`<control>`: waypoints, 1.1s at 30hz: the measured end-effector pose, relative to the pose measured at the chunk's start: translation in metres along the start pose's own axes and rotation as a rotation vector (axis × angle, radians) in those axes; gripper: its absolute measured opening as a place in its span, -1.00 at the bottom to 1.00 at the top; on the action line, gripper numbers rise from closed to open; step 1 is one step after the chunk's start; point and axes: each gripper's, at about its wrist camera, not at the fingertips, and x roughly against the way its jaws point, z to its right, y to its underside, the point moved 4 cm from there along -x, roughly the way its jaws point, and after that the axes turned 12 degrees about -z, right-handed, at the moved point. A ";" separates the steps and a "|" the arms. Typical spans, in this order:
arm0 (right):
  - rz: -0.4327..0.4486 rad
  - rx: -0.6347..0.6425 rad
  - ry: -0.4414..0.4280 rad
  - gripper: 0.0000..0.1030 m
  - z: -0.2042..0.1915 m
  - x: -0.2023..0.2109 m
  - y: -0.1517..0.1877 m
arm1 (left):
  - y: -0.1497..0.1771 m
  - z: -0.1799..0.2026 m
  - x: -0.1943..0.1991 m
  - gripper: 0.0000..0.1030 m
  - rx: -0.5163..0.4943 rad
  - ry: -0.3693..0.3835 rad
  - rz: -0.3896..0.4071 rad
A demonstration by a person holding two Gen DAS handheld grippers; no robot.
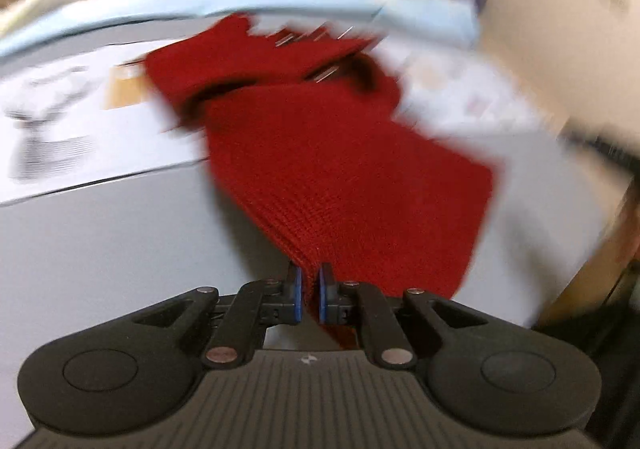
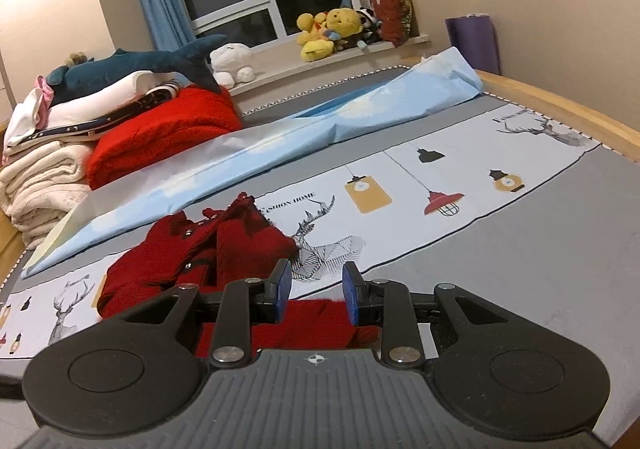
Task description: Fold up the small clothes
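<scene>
Red knit fills the left wrist view: the small red garment (image 1: 340, 169) runs from 12 o'clock on the grey printed bedspread (image 1: 100, 249) down into the left gripper (image 1: 309, 291), whose 2 blue pads are clamped together on its hem. In the right wrist view the right gripper (image 2: 316, 291) stands apart, red cloth lying beneath it, not pinched. I'd carry the held hem low and straight across to meet the opposite edge, keeping the knit taut. At 11 o'clock sit a red blanket (image 2: 160, 133) and a light blue sheet (image 2: 260, 145), close enough to snag.
</scene>
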 end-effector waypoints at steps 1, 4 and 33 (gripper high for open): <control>-0.006 -0.001 0.005 -0.43 0.000 -0.001 0.001 | 0.013 -0.022 0.001 -0.85 -0.009 -0.059 -0.048; -0.034 -0.004 0.018 -0.43 -0.002 -0.005 0.007 | 0.040 -0.078 -0.010 -0.85 0.050 -0.151 -0.182; -0.411 0.195 0.080 -0.73 -0.041 -0.109 0.049 | 0.012 -0.083 -0.064 -0.87 0.230 -0.033 -0.189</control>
